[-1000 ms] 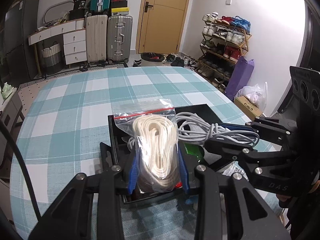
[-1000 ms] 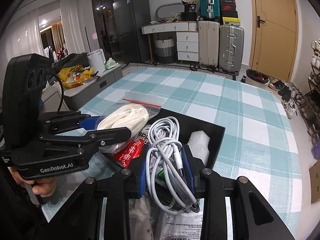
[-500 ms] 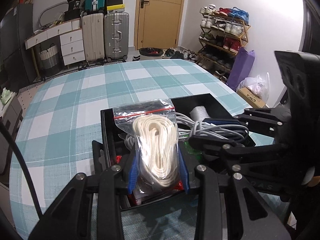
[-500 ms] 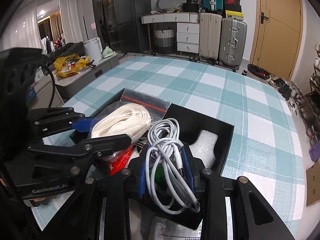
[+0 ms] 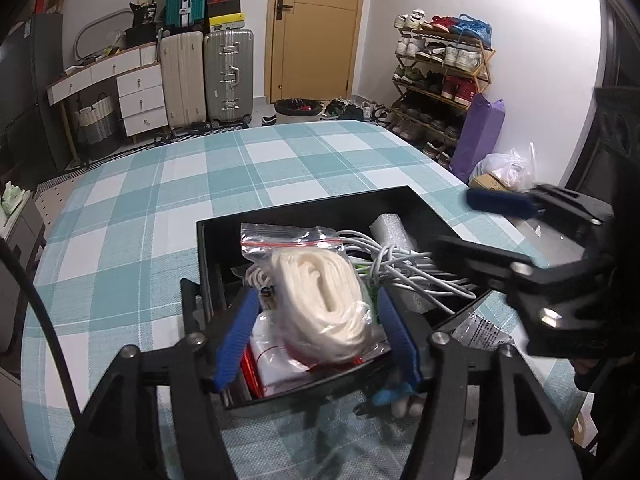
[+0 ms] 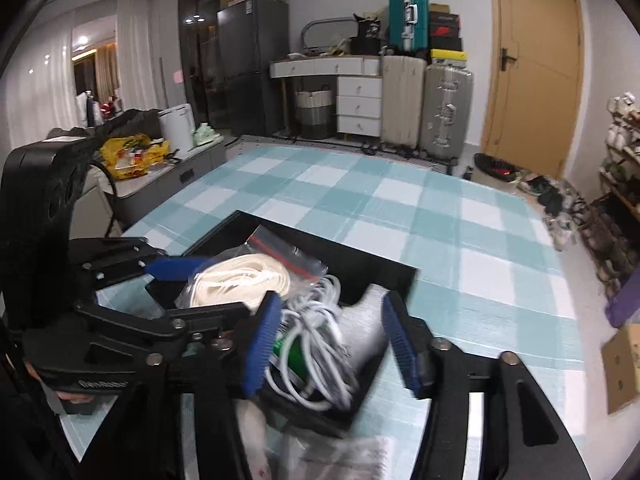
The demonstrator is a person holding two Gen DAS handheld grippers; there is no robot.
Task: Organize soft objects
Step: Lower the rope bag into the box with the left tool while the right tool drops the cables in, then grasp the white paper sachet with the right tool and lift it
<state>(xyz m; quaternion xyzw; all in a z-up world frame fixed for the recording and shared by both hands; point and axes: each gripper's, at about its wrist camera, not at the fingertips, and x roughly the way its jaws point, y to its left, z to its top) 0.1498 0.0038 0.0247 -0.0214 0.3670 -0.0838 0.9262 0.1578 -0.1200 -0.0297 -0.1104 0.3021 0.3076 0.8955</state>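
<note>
A black box (image 5: pixel 304 210) stands on the checked tablecloth and shows in the right wrist view too (image 6: pixel 376 258). In it lies a zip bag of white rope (image 5: pixel 320 300), also in the right wrist view (image 6: pixel 240 280), beside a grey-white cable bundle (image 5: pixel 404 270), also in the right wrist view (image 6: pixel 320 344), and a white foam roll (image 5: pixel 394 230). My left gripper (image 5: pixel 316 340) is open with its blue pads on either side of the rope bag. My right gripper (image 6: pixel 330 344) is open over the cable bundle, which rests in the box.
The teal checked table (image 5: pixel 200 184) reaches far beyond the box. A printed plastic packet (image 5: pixel 480 334) lies on the cloth at the box's right side. Suitcases (image 5: pixel 228 76), a drawer unit and a shoe rack (image 5: pixel 440 80) stand behind the table.
Both grippers have opened and let go: the rope bag and the cable bundle now lie in the box. Both grippers have drawn back a little.
</note>
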